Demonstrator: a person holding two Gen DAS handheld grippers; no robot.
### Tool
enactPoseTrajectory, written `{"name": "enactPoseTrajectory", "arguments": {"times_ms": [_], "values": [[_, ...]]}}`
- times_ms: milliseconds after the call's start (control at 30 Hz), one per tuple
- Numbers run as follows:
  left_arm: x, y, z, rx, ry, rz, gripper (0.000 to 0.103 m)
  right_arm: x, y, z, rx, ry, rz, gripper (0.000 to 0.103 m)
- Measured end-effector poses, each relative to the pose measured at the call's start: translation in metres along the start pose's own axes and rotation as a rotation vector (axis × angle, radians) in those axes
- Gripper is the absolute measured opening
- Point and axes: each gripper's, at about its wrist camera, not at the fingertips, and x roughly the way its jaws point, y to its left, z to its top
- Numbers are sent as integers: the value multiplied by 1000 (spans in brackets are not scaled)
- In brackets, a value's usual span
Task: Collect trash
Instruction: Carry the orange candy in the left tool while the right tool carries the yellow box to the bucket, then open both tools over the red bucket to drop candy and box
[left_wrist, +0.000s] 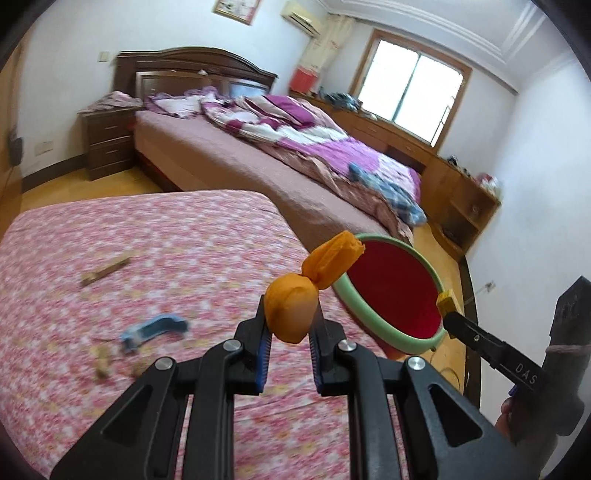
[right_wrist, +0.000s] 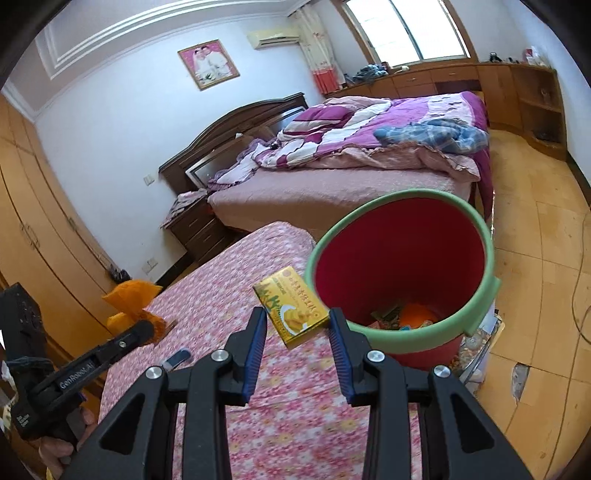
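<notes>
Trash is in both tools right now. The left tool (left_wrist: 290, 328) is squeezed tight on an orange wrapper (left_wrist: 293, 310), twisted like a big candy, and holds it up in the air above the flowery pink desk (left_wrist: 147, 240). The right tool (right_wrist: 297, 325) has a small yellow box (right_wrist: 291, 312) between its fingers, lifted up just beside the bin (right_wrist: 491, 266). I think it is gripping the box at the corners, and only just.

That is what could go wrong. The yellow box sits crooked, so it could slip out and fall on the desk or the floor instead of in the bin. It is not over the opening yet, so letting go now would miss. The orange wrapper is soft and its loose end sticks up, so it might catch on the green rim. The two tools are near each other and could bump at the bin.

The bin is red inside with a green rim. At the bottom I can see some trash already, something orange and some paper bits.

More is left on the desk: a blue thing (left_wrist: 155, 328), a brown stick (left_wrist: 107, 271) and little crumbs.
</notes>
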Motion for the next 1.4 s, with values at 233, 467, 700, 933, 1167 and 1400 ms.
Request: {"name": "enactPoseTrajectory", "arguments": {"times_ms": [233, 467, 700, 933, 1167, 1400], "values": [[38, -42, 5, 86, 50, -45, 18, 8, -35, 10, 18, -37, -52, 37], [87, -77, 3, 144, 124, -84, 18, 17, -62, 16, 19, -53, -84, 37], [124, -104, 2, 195, 143, -73, 18, 36, -92, 24, 41, -41, -116, 37], [147, -119, 2, 254, 139, -37, 27, 53, -112, 26, 71, -23, -124, 38], [155, -124, 0, 280, 157, -16, 38, 60, -121, 26, 98, -11, -105, 39], [145, -110, 5, 244, 154, 1, 38, 63, -115, 27, 78, 5, -104, 48]]}}
